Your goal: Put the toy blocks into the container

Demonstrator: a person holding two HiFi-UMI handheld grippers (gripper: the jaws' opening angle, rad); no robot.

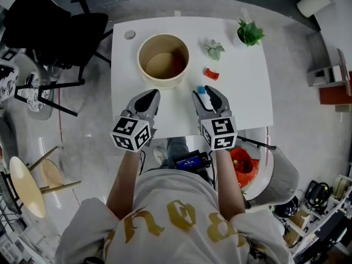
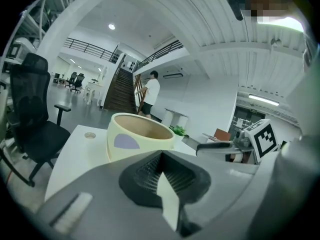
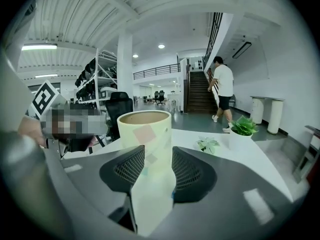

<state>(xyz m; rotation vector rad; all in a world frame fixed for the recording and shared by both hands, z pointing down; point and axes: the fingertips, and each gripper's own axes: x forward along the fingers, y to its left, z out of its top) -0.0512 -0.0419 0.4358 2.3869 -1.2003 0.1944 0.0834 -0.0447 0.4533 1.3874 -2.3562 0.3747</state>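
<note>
Red block [image 1: 211, 73] lies on the table [image 1: 245, 95] just beyond the right gripper [image 1: 207, 92], jaws apart with a small blue block [image 1: 201, 91] at their tips; round cream container [image 1: 163, 60] ahead of left gripper [image 1: 149, 96], jaws together.

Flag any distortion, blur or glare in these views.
Head view: sharp, even light, faint shadows on the white table. Left gripper view: heavy fisheye, dark corners, near jaws soft, bright glare top right. Right gripper view: same bowing; cream container crisp, jaws blurred.
</note>
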